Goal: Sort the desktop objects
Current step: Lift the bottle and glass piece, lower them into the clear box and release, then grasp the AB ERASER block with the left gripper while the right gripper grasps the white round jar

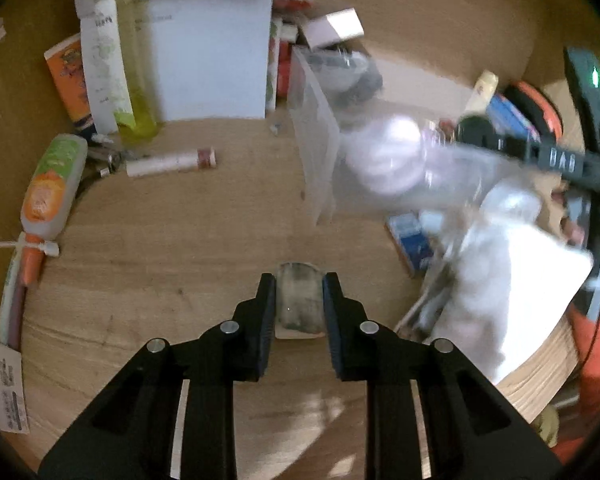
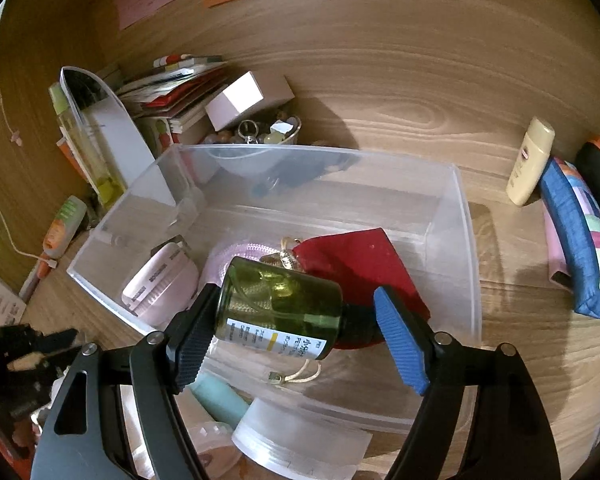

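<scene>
A: Left wrist view first: the left hand-held gripper (image 1: 299,298) is clenched on a small clear roll of tape (image 1: 300,300), standing on the wooden table (image 1: 160,248) near its front edge.

B: And the right wrist view?

A: The right hand-held gripper (image 2: 296,316) holds a dark green glass bottle with a white label (image 2: 278,306) lengthwise, base against one pad, black cap toward the blue pad, above the clear plastic storage bin (image 2: 470,240). Inside lie a red cloth pouch (image 2: 364,256) and a round pink case (image 2: 160,284).

B: How should the bottle go in?

A: I'd lower it into the bare floor near the bin's front wall, clear of the pouch, and release only once it rests, so it doesn't roll.
</scene>
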A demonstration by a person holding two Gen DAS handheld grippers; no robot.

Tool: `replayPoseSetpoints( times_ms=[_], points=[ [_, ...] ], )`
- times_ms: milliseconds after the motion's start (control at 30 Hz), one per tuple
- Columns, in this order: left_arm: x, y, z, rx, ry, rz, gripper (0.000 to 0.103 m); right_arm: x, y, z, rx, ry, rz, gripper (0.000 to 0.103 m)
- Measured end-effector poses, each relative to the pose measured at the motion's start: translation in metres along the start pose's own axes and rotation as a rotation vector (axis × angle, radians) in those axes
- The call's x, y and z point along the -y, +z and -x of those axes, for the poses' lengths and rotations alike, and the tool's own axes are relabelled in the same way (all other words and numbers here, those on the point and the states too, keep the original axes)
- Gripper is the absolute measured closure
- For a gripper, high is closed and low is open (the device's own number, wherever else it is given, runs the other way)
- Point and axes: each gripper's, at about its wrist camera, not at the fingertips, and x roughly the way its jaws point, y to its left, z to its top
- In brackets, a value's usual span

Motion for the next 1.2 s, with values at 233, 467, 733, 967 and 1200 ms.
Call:
replayPoseSetpoints(
  times_ms=[233,467,733,967,1200],
  points=[
    [0.008,0.039,0.018,0.088,-0.043,-0.006,0.080,0.001,-0.004,0.012,-0.005,0.021,-0.003,0.026],
    [0.019,0.065,0.019,0.123,-0.078,-0.019,0.080,-0.003,-0.010,0.027,0.013,0.021,0.032,0.025],
    [0.024,0.074,0.018,0.124,-0.114,-0.024,0.080,-0.012,-0.031,0.048,0.044,-0.033,0.106,0.023],
    [0.018,0.046,0.014,0.070,-0.071,-0.058,0.059,-0.010,-0.052,0.071,0.065,-0.026,0.110,0.021],
    [0.019,0.019,-0.009,-0.020,-0.026,-0.135,0.052,-0.003,-0.069,0.050,-0.019,-0.030,0.065,0.021]
  ],
)
